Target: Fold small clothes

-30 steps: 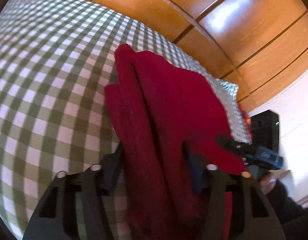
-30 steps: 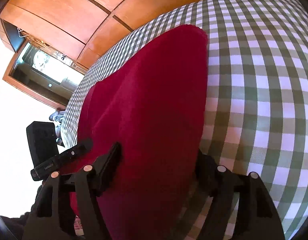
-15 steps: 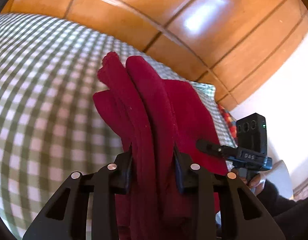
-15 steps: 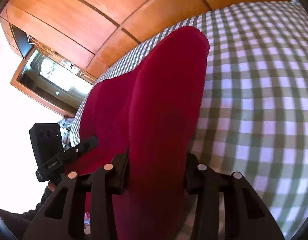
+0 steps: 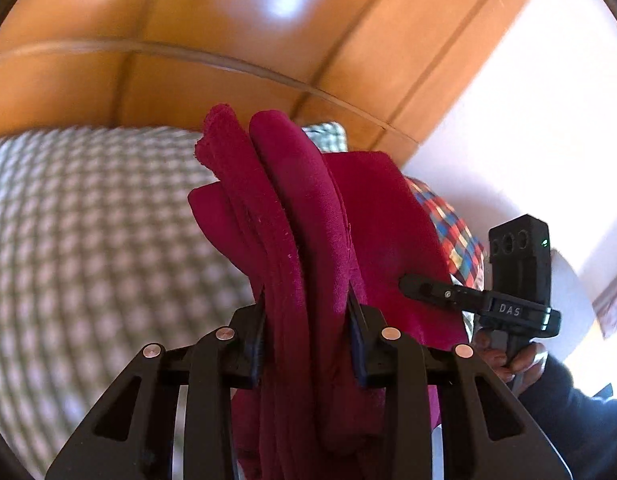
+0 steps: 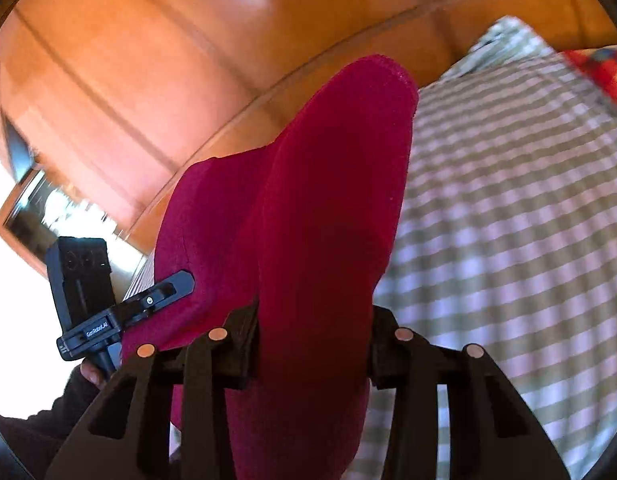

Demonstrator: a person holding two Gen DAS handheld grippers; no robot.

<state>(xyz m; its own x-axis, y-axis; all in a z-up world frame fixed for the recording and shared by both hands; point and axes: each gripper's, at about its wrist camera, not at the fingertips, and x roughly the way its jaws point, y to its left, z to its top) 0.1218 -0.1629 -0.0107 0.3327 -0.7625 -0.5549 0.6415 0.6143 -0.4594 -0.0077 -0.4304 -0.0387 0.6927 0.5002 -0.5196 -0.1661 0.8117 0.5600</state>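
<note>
A dark red garment (image 5: 308, 216) hangs bunched in thick folds between both grippers, lifted off the green-and-white checked cloth (image 5: 88, 220). My left gripper (image 5: 306, 320) is shut on one bunched end of it, pads pressing the folds. In the right wrist view the same red garment (image 6: 332, 200) rises ahead, and my right gripper (image 6: 314, 332) is shut on its other end. Each wrist view shows the other gripper at the garment's far side, held by a hand in a dark sleeve (image 5: 568, 400). The garment's lower part is hidden behind the fingers.
Orange wooden panels (image 5: 188, 40) stand behind the checked surface (image 6: 508, 220). A multicoloured checked cloth (image 5: 452, 232) lies at its far corner. A bright white wall (image 5: 528, 120) is to the right, and a framed dark opening (image 6: 36, 216) at the left in the right wrist view.
Both grippers closed on the red garment, which lay on the checked cloth a second ago, and lifted it up. The views tilted up, showing more of the wooden panels.
</note>
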